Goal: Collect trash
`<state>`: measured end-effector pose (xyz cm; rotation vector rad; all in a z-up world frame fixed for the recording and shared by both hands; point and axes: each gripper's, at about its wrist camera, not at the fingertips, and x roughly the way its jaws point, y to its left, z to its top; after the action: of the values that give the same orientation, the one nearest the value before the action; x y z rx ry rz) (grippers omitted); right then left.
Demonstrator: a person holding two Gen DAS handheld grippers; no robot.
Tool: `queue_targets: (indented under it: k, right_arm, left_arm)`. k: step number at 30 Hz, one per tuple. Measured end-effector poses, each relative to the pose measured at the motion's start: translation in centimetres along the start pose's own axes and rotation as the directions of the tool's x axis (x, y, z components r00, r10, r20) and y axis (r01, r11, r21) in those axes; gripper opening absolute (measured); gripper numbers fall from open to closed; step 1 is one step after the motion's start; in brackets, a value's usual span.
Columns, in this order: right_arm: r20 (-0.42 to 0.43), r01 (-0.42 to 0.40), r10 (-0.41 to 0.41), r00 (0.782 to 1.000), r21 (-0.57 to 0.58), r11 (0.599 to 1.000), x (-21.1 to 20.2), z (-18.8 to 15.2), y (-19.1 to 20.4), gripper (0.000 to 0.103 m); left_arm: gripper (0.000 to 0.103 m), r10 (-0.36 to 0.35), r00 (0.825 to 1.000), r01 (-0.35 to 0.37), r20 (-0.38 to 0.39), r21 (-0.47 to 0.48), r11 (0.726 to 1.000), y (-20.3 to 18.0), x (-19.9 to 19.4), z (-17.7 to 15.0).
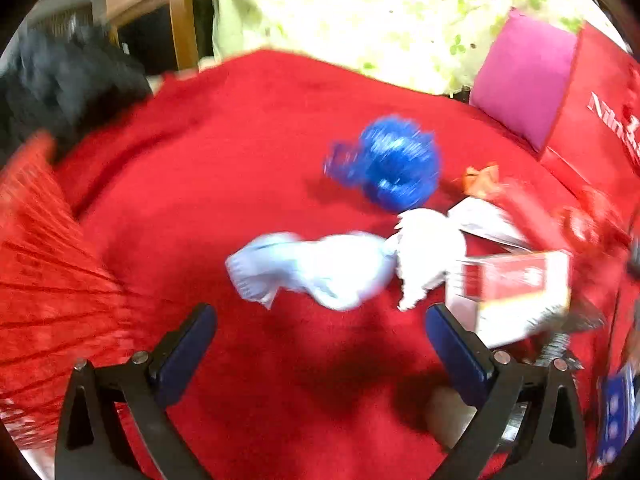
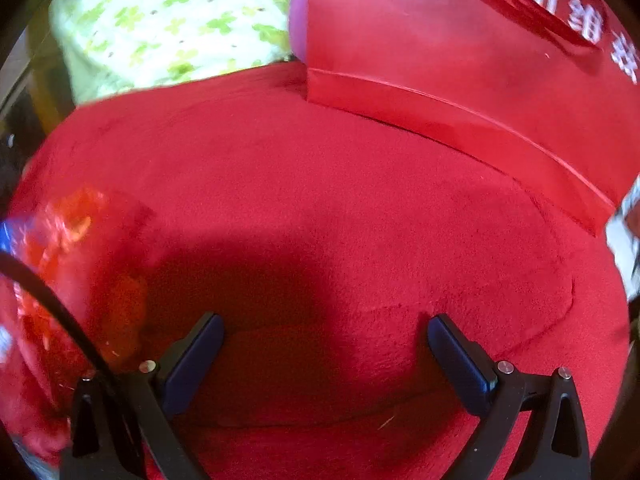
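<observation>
In the left wrist view, trash lies on a red cloth (image 1: 240,152): a crumpled blue wrapper (image 1: 394,162), a pale blue-white crumpled bag (image 1: 316,268), a white paper wad (image 1: 428,256), a red and white carton (image 1: 516,292) and a small orange scrap (image 1: 480,178). My left gripper (image 1: 320,320) is open and empty, just short of the pale bag. My right gripper (image 2: 324,332) is open and empty over bare red cloth (image 2: 340,208). A blurred red-orange wrapper (image 2: 68,240) lies at its left.
A red mesh bag (image 1: 44,280) sits at the left. A large red box with white lettering (image 1: 600,120) (image 2: 460,40) and a pink cushion (image 1: 524,76) stand at the right. A green-patterned cloth (image 1: 360,8) lies behind. A dark cable (image 2: 52,300) crosses the right view.
</observation>
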<state>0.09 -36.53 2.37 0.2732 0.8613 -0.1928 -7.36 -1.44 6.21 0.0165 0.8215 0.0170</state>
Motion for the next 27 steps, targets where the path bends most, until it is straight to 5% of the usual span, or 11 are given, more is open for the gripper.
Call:
queue_targets:
  k: [3, 6, 10, 11, 17, 23, 27]
  right_arm:
    - [0.155, -0.080, 0.062, 0.986, 0.116, 0.990, -4.5, 2.4, 1.5, 0.103]
    - [0.303, -0.126, 0.080, 0.950, 0.134, 0.983, -9.7, 3.3, 3.1, 0.103]
    - [0.478, -0.098, 0.093, 0.873, -0.014, 0.995, -17.3, 2.2, 5.5, 0.103]
    - [0.533, -0.087, 0.101, 0.840, -0.051, 0.995, -19.7, 1.0, 5.5, 0.103]
    - [0.634, -0.129, 0.225, 0.740, -0.194, 0.972, -28.8, -4.8, 3.6, 0.103]
    - [0.635, -0.154, 0.296, 0.714, -0.269, 0.951, -34.1, -8.6, 1.5, 0.103]
    - [0.601, -0.189, 0.339, 0.724, -0.300, 0.935, -36.3, -10.0, 0.8, 0.103]
  left_arm:
    - [0.103, 0.029, 0.997, -0.029, 0.066, 0.007, 1.000, -0.6, -4.3, -0.3]
    - [0.103, 0.072, 0.989, -0.073, 0.126, 0.004, 0.997, -0.7, -8.7, -0.5]
    - [0.103, 0.084, 0.977, -0.086, 0.196, 0.001, 0.996, -0.7, -13.1, -0.4]
    - [0.103, 0.089, 0.974, -0.090, 0.208, -0.001, 0.996, -0.9, -14.3, -0.5]
    - [0.103, 0.111, 0.953, -0.115, 0.282, -0.002, 0.993, -1.1, -19.3, -0.8]
    - [0.103, 0.141, 0.935, -0.149, 0.325, -0.002, 0.989, -1.5, -23.3, -2.4]
    - [0.103, 0.151, 0.926, -0.163, 0.347, 0.007, 0.987, -1.4, -25.4, -4.0]
